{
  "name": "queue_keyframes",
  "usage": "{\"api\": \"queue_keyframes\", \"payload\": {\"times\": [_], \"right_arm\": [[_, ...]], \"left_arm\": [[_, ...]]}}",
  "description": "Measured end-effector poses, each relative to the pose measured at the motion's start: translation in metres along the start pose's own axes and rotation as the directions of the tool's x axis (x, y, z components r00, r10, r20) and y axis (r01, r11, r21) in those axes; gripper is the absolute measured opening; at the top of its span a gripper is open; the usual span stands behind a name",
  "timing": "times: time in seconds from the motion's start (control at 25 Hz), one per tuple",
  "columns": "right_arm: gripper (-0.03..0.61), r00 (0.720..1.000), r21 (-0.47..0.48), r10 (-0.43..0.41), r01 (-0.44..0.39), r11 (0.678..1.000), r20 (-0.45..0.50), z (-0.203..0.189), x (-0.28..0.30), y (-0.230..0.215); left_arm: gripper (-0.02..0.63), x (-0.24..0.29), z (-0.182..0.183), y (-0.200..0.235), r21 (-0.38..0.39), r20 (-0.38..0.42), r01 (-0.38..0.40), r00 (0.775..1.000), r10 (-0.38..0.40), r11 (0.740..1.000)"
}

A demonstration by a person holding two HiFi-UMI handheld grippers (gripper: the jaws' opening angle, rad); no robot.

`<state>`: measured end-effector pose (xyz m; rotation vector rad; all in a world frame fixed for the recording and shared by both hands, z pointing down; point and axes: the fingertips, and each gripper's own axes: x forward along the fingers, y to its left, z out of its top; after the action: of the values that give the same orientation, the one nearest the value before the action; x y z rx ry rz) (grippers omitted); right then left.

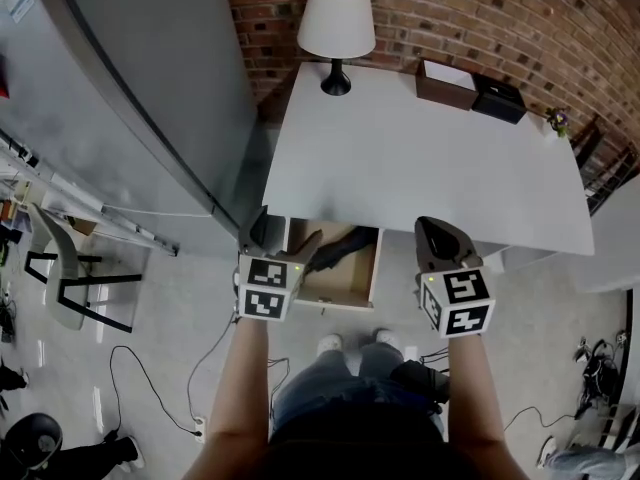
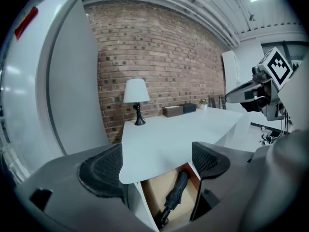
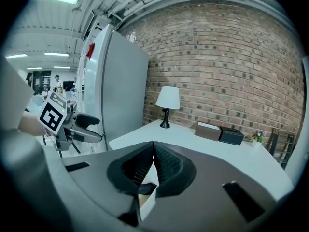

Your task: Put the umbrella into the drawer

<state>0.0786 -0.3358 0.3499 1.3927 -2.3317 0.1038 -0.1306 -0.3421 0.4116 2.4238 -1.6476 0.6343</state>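
Writing legible nowhere: the marker cubes (image 1: 457,303) carry only black-and-white square patterns, and the red patch (image 2: 28,22) high on the tall grey cabinet (image 1: 150,88) is too small to read. Left gripper (image 2: 154,166) has its jaws wide apart with nothing clamped; between them lie the corner of the white desk (image 1: 420,168) and, below it, the open drawer (image 2: 155,197). Umbrella (image 2: 176,192), black and folded, lies aslant on the drawer's wooden bottom, handle end toward the drawer front, touching neither gripper. Right gripper (image 3: 153,158) has its pads pressed together at the tips and holds nothing; its own view shows only a sliver of pale drawer front beneath the jaws and no clear sight of the umbrella. Head view shows both grippers level before the desk edge, the left one over the drawer's left side and the right one off to the drawer's right. Only that view gives the floor, with cables (image 1: 150,388) and a chair (image 1: 65,268). Lamp (image 1: 336,28), brown box (image 1: 446,83) and black box (image 1: 500,100) stand along the desk's far edge by the brick wall (image 3: 217,57). Each gripper view catches the other gripper at its side.
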Motion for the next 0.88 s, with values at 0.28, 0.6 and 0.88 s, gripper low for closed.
{"api": "queue_keyframes", "payload": {"times": [0.28,0.6,0.88], "right_arm": [[0.000,0.995,-0.053,0.057,-0.053,0.997,0.080,0.030,-0.008,-0.016],[0.000,0.980,-0.094,0.102,-0.087,0.992,0.169,0.064,-0.013,-0.043],[0.000,0.957,-0.136,0.143,-0.111,0.984,0.254,0.097,-0.019,-0.051]], "left_arm": [[0.329,-0.022,0.043,0.003,0.000,0.098,-0.130,0.987,0.129,0.992],[0.002,-0.052,0.096,0.011,-0.023,0.251,-0.314,0.917,0.309,0.949],[0.002,-0.073,0.137,0.008,-0.019,0.333,-0.377,0.871,0.362,0.926]]}}
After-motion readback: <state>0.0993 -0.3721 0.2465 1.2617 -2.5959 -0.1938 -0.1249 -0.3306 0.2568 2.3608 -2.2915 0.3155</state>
